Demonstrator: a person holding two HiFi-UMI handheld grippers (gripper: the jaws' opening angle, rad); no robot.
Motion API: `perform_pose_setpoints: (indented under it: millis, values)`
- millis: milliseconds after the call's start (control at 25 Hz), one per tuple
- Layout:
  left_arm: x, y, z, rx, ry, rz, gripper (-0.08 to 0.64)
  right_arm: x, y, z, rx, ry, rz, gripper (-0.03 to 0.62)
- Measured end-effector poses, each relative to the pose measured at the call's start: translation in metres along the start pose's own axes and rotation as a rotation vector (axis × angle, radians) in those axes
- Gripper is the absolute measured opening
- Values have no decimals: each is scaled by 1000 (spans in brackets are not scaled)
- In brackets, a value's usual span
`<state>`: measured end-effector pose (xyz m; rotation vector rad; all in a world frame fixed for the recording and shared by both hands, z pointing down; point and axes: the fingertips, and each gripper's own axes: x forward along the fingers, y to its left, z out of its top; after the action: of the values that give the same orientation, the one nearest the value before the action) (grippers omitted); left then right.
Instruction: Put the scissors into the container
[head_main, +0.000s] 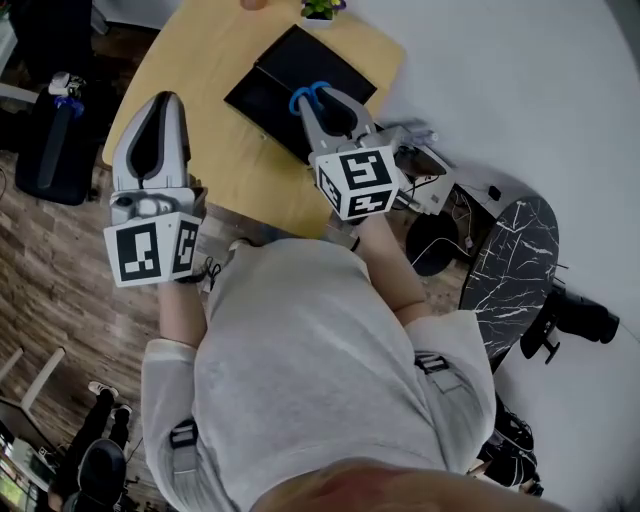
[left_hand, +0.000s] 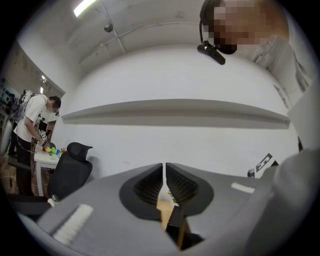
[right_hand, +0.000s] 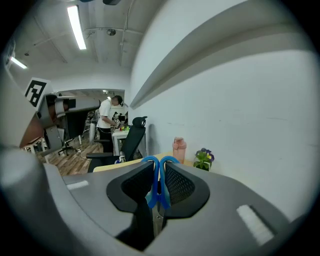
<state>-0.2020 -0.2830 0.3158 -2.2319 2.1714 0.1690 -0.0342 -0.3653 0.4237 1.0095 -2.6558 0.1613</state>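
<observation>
Right gripper: its two fingers are pressed tight on the blue handles of the scissors and hold them up in the air.
Scissors: they sit between those fingers, and the blue loops poke out past the tips.
Left gripper: its fingers are almost together, with only a thin slit left. Nothing is between them.
Table: light wood, and both grippers hang over it.
Black flat thing: it lies on the table, right below the scissors in the head view.
Plant: small, with purple flowers, at the far edge by the white wall.
Pink bottle: it stands just beside the plant.
Black chair: it stands farther off in the room.
</observation>
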Motion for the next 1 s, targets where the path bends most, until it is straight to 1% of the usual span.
perform_pose_setpoints:
  millis: [120, 280, 480, 840, 1000]
  values:
    - [-3, 6, -6, 1, 18, 34, 76, 18, 3, -21, 10, 57, 47, 74]
    - [-8, 15, -11, 4, 35, 83, 77, 39, 10, -43, -4, 121, 103, 74]
    - [-15, 21, -15, 11, 57, 138, 77, 62, 15, -68, -2, 204, 158, 74]
    - [-35, 36, -24, 13, 93, 230, 76, 98, 26, -113, -32, 352, 217, 74]
    - [-39, 42, -27, 9, 105, 262, 77, 112, 27, -125, -32, 405, 230, 74]
